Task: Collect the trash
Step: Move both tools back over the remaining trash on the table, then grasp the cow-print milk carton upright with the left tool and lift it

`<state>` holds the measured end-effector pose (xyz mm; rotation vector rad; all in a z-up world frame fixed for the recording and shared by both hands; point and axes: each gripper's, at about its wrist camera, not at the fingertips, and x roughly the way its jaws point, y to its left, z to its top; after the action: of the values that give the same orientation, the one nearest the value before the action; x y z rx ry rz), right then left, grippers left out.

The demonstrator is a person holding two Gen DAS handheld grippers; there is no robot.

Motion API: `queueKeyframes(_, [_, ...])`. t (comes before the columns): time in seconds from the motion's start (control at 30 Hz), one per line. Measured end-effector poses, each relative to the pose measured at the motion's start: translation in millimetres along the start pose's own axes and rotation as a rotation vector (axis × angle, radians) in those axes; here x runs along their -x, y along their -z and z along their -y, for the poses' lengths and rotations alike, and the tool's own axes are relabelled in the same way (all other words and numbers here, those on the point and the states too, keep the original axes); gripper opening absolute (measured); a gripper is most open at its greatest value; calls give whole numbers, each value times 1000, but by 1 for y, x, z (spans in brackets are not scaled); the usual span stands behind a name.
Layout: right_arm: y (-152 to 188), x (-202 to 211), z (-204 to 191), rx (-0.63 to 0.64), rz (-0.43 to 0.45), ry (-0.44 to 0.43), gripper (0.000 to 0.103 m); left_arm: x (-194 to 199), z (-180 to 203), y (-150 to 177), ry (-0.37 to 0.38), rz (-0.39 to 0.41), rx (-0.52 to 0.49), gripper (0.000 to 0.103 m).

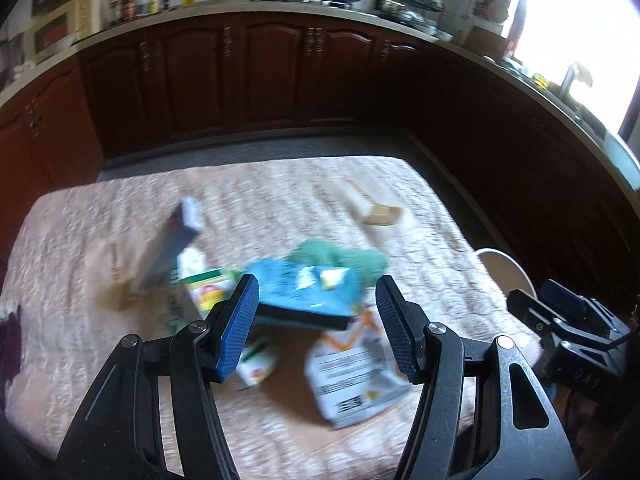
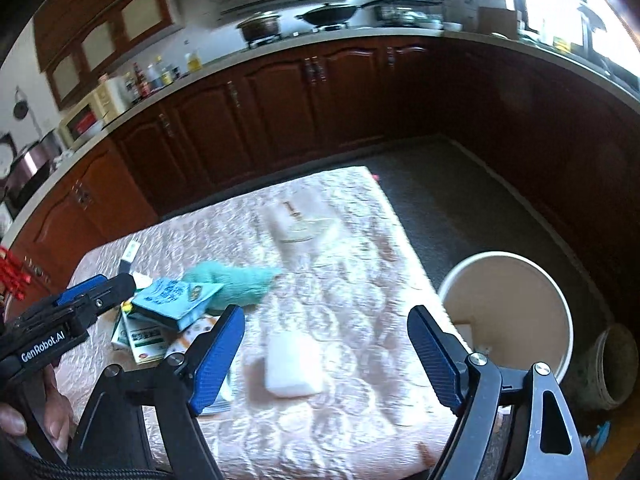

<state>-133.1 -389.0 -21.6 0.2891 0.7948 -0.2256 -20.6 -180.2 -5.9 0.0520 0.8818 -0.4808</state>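
A heap of trash lies on a table with a pink patterned cloth (image 1: 280,200): a blue packet (image 1: 308,292), a teal cloth (image 1: 336,256), a grey-white packet (image 1: 356,380), a green-white carton (image 1: 208,288) and a tilted dark blue box (image 1: 168,248). My left gripper (image 1: 316,328) is open just above and in front of the blue packet. My right gripper (image 2: 324,352) is open over a white block (image 2: 294,368) on the cloth. The blue packet (image 2: 172,296) and teal cloth (image 2: 228,280) show left in the right wrist view, with the left gripper (image 2: 104,292) beside them.
A white round bin (image 2: 508,316) stands on the floor at the table's right edge; its rim shows in the left wrist view (image 1: 508,268). A small pot (image 2: 616,364) sits beside it. A flat wrapper (image 1: 376,208) lies farther back. Dark wooden cabinets (image 1: 260,76) ring the room.
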Motion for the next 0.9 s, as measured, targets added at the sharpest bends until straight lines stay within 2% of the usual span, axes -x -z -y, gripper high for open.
queueKeyframes(0.23, [1,-14,-29,71,-40,-40,89,-2,-73,11,-78,-26,79,64])
queueKeyframes(0.37, [3,-29,-45,102,-76,-90,89,-9,-106,22,-88,-61,127,64])
queueKeyframes(0.5, [6,-43,-62,122,-116,-154,89,-17,-133,31,-51,-109,202,64])
queueKeyframes(0.67, [7,-68,-88,169,-182,-200,89,-29,-146,38,-35,-148,240,65])
queueKeyframes(0.77, [6,-82,-92,143,-213,-222,89,-37,-142,37,-23,-166,223,65])
queueKeyframes(0.9, [1,-90,-95,121,-218,-232,89,-51,-139,38,-44,-196,189,65])
